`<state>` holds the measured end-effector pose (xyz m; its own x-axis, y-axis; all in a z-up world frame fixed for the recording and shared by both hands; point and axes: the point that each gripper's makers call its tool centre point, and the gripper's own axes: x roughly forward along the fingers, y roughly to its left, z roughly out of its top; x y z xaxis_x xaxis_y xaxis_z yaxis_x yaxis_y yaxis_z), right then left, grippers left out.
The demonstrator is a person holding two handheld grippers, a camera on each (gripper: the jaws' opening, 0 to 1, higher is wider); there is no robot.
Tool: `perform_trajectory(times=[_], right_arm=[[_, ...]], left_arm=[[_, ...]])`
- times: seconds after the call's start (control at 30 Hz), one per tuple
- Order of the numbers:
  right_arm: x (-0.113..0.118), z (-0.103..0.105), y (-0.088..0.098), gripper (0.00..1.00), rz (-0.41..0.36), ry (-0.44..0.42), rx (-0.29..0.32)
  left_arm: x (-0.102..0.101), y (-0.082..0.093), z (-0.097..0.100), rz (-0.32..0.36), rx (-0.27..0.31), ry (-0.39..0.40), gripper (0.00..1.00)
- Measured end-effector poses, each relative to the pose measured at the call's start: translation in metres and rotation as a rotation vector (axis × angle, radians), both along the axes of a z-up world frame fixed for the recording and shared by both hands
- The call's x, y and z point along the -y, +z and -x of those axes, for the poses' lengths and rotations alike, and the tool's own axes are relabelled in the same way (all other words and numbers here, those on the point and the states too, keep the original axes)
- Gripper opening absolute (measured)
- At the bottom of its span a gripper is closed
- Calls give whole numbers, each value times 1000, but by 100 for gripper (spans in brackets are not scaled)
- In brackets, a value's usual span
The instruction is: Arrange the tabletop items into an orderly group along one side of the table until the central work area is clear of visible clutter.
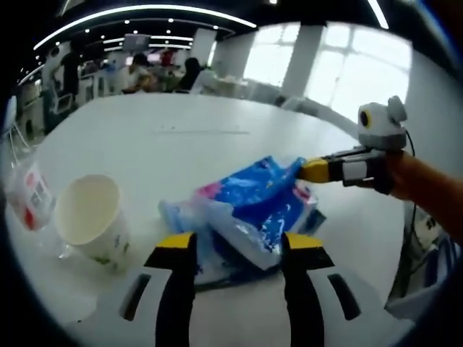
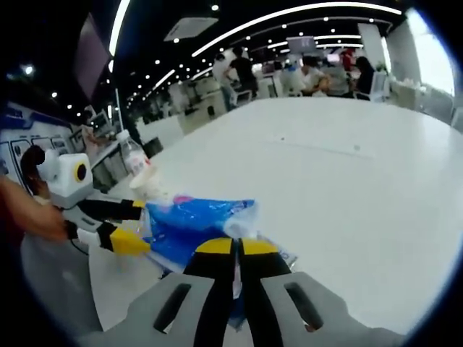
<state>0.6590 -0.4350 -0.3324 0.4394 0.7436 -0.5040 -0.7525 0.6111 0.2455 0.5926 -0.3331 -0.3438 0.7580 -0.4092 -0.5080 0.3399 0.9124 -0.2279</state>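
A blue and white plastic pack [image 1: 253, 199] lies on the white table [image 1: 195, 137], crumpled and partly lifted at its far corner. My left gripper [image 1: 240, 246] stands open with its yellow-tipped jaws on either side of the pack's near end. From the right, my right gripper [image 1: 312, 170] pinches that far corner. In the right gripper view, my right gripper [image 2: 237, 249] is shut on the edge of the pack [image 2: 188, 220], while my left gripper [image 2: 132, 224] straddles its other side.
A white paper cup [image 1: 90, 217] lies tipped to the left of the pack, with a small plastic bottle [image 1: 29, 196] beyond it. The bottle [image 2: 134, 160] and cup [image 2: 153, 189] stand near the table's edge. A forearm [image 1: 427, 184] reaches in. People sit at far tables.
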Motion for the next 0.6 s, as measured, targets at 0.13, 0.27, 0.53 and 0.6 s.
perform_trajectory(times=[0.13,0.27,0.53,0.6], right_arm=[[1,0,2,2,-6,-5,2],[2,1,6,2,-13,-8,5],[3,4,14,2,-18,-13,14],[3,5,16,2,-19,-15,15]], left_arm=[[5,6,5,39,21,-42,58],[6,16,10,61,76,-98,68],[8,29,26,137,125,-171,83],[8,29,31,142,124,-182,86]])
